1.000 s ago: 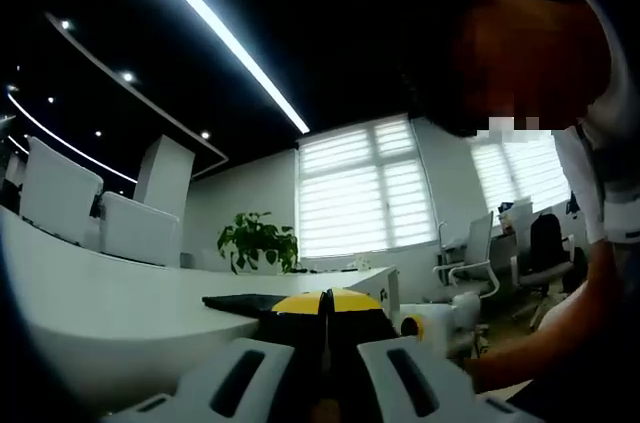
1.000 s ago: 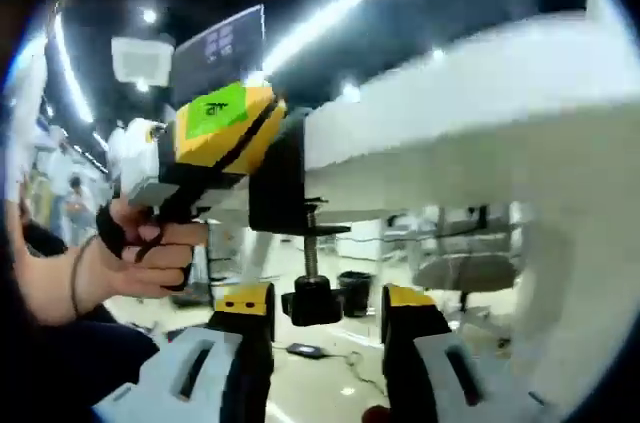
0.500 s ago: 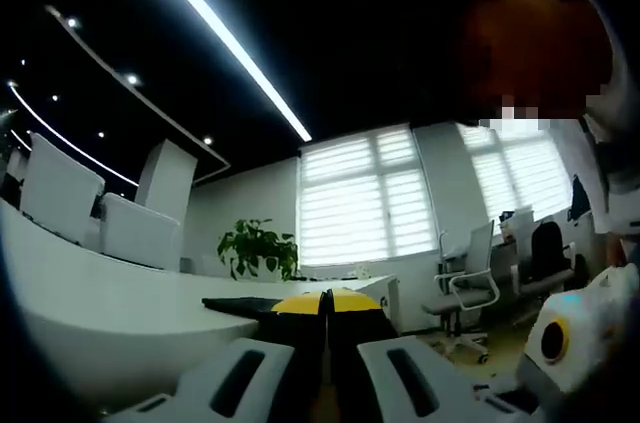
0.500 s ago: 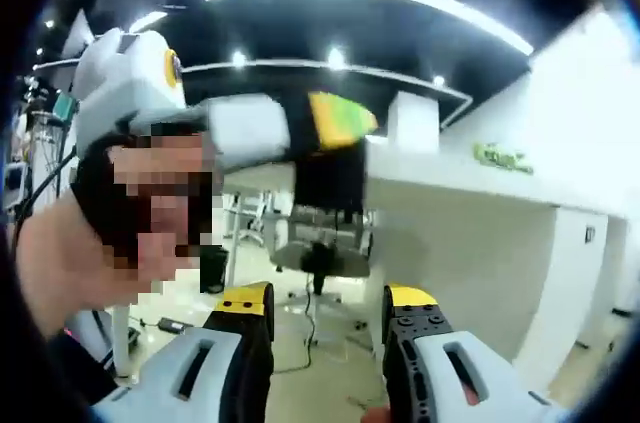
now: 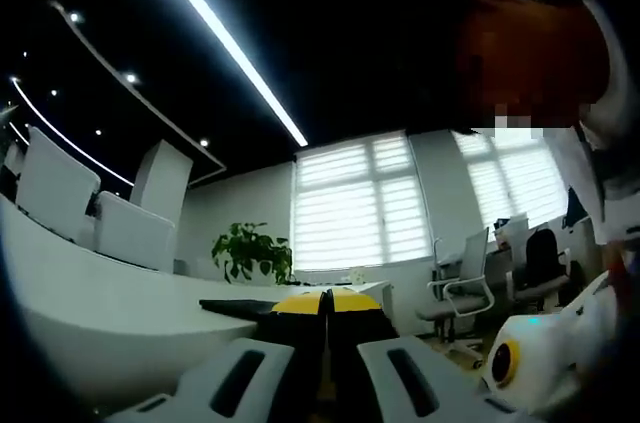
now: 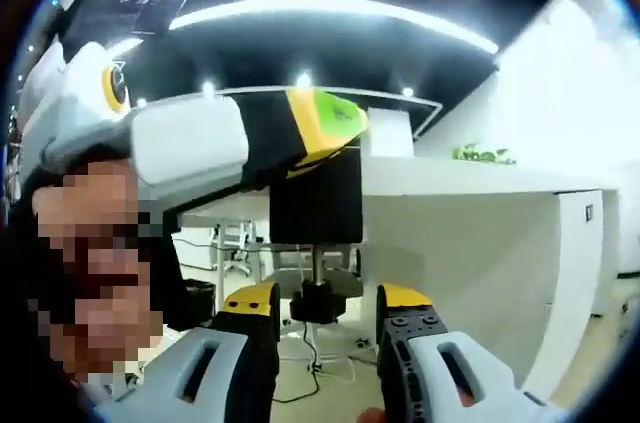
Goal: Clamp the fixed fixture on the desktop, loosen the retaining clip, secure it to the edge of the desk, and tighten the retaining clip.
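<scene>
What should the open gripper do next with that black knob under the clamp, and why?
Probably ease the right gripper forward and close its jaws on the knob. The jaws stand open on either side of it, apart from it, while the left gripper is shut on the black clamp at the desk edge, so the screw can be turned.

The left gripper (image 5: pixel 327 305) is showing its two yellow-tipped jaws pressed together, with no gap between them. They are closing on the black clamp (image 5: pixel 245 307), which is lying flat across the edge of the white desk (image 5: pixel 110 313) just ahead of the tips. To the right of the jaws, the right gripper (image 5: pixel 545 363) is coming into view, white with a yellow ring. Far beyond the jaw tips, a green plant (image 5: pixel 247 249) is standing before the window blinds (image 5: pixel 350 205), and office chairs (image 5: pixel 460 283) are standing to the right.
</scene>
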`<state>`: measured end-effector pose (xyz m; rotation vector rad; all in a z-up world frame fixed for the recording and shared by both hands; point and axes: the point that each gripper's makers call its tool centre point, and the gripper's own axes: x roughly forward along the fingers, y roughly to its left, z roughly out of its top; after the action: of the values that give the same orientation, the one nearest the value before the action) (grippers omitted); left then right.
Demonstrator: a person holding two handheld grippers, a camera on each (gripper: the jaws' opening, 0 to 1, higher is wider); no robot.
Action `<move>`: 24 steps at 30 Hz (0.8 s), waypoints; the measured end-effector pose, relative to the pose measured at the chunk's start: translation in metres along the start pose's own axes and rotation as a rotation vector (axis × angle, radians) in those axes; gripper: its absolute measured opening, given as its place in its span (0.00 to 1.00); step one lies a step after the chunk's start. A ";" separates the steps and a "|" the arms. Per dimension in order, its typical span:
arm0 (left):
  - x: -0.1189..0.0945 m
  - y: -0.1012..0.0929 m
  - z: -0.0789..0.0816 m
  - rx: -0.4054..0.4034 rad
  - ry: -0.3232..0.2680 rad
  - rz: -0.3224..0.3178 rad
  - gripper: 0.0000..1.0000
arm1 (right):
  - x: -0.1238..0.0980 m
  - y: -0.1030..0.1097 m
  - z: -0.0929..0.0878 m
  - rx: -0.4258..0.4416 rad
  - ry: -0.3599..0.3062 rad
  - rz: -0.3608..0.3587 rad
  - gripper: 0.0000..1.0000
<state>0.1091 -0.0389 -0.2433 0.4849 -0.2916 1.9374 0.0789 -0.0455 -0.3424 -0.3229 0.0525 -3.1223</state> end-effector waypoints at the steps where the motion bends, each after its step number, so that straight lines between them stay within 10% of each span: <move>1: 0.000 0.000 0.000 0.000 0.001 0.001 0.02 | 0.000 0.001 0.000 -0.003 -0.001 0.002 0.32; 24: 0.001 0.000 0.001 -0.002 -0.008 0.007 0.02 | 0.006 0.005 0.003 -0.002 -0.070 0.191 0.10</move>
<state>0.1094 -0.0389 -0.2417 0.4916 -0.3007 1.9421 0.0733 -0.0505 -0.3380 -0.4019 0.0811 -2.9199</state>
